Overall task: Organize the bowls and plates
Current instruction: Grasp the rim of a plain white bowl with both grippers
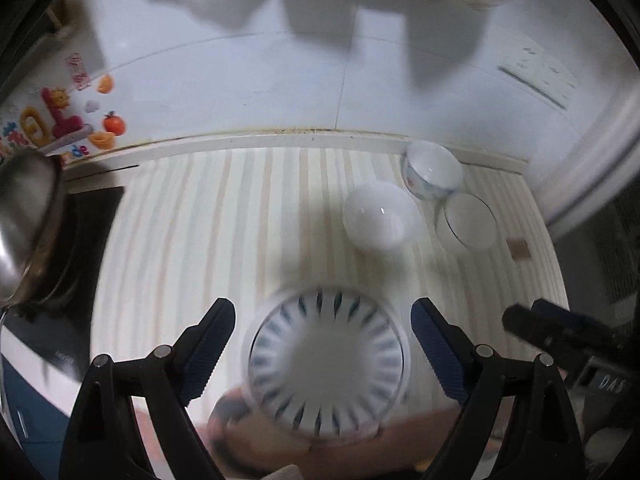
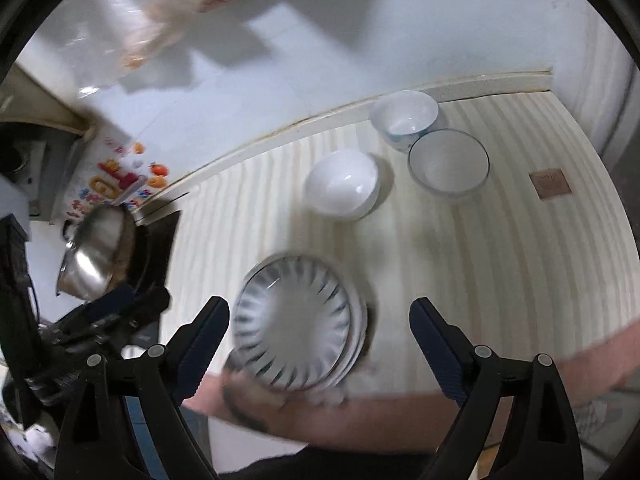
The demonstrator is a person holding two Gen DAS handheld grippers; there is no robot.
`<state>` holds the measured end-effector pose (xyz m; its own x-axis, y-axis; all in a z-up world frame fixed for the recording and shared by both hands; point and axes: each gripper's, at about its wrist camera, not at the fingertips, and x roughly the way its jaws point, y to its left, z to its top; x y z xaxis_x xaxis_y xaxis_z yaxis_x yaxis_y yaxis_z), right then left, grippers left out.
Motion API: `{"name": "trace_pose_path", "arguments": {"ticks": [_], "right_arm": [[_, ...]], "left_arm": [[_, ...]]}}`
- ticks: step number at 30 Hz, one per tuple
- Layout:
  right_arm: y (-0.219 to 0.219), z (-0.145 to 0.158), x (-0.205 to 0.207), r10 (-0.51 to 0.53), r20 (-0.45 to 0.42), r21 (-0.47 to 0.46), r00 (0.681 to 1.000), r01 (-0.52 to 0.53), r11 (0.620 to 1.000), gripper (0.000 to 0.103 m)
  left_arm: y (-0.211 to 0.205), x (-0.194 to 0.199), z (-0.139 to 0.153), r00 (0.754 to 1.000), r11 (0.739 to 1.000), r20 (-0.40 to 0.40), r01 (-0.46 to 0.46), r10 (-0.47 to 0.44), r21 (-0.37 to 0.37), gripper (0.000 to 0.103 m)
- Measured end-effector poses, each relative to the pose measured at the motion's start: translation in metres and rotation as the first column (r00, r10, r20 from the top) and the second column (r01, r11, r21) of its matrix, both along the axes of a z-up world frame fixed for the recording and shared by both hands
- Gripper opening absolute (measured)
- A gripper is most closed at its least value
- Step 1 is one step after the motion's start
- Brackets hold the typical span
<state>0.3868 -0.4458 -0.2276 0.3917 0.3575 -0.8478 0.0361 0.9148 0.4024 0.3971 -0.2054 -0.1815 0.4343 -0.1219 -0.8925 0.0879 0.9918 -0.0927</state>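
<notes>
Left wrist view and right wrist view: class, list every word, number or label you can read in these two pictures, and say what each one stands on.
"de": end of a blue word on the colourful wall stickers; the large red and orange characters above it are too distorted to read.
Pale letters on the black tool body at the right edge: too blurred to read.
Brown label on the striped counter cover: print too small to read.
The patterned plate carries only dashes, no text.
</notes>
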Motion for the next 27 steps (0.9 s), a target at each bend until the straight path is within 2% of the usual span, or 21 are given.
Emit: {"name": "trace_pose_path", "arguments": {"ticks": [5,8,9,12,13,17,19,23,27], "right_arm": [[-0.017,-0.055,0.084,0.030,-0.080,0.012,0.996,-0.029,0.999,0.090],[-0.023,-0.086,0.123,0.029,-0.121,0.021,0.992,-0.027,0.999,0.081],[-0.023,-0.098,0.136,0.032,-0.145,0.033,0.989,-0.028,0.999,0.075],[-0.021,-0.125,0.166,0.051,-0.185,0.046,0.981,-0.043,0.998,0.066],[-0.020,-0.132,0.170,0.055,-0.191,0.044,0.980,-0.047,0.998,0.062],[-0.011,-0.162,0.193,0.073,-0.232,0.027,0.970,-0.069,0.997,0.045],[-0.006,-0.171,0.199,0.079,-0.245,0.031,0.966,-0.074,0.997,0.031],[0.004,-0.188,0.208,0.079,-0.270,-0.008,0.960,-0.084,0.996,0.020],[0.007,-0.189,0.207,0.080,-0.260,-0.009,0.962,-0.086,0.996,0.020]], "left_arm": [[-0.019,0.083,-0.052,0.993,1.000,-0.113,-0.022,0.020,-0.013,0.087],[-0.026,0.123,-0.086,0.981,0.999,-0.195,-0.020,0.013,-0.037,0.070],[-0.028,0.135,-0.096,0.976,0.999,-0.220,-0.021,0.011,-0.039,0.063],[-0.037,0.158,-0.121,0.961,0.999,-0.276,-0.015,0.005,-0.033,0.048],[-0.041,0.166,-0.130,0.956,0.999,-0.292,-0.003,-0.007,-0.034,0.047],[-0.053,0.181,-0.156,0.937,0.999,-0.346,0.037,-0.042,-0.019,0.031],[-0.056,0.183,-0.163,0.932,0.999,-0.358,0.052,-0.053,-0.012,0.027],[-0.063,0.178,-0.167,0.933,0.997,-0.352,0.073,-0.071,-0.009,0.025],[-0.067,0.168,-0.163,0.933,0.997,-0.354,0.073,-0.070,-0.005,0.025]]}}
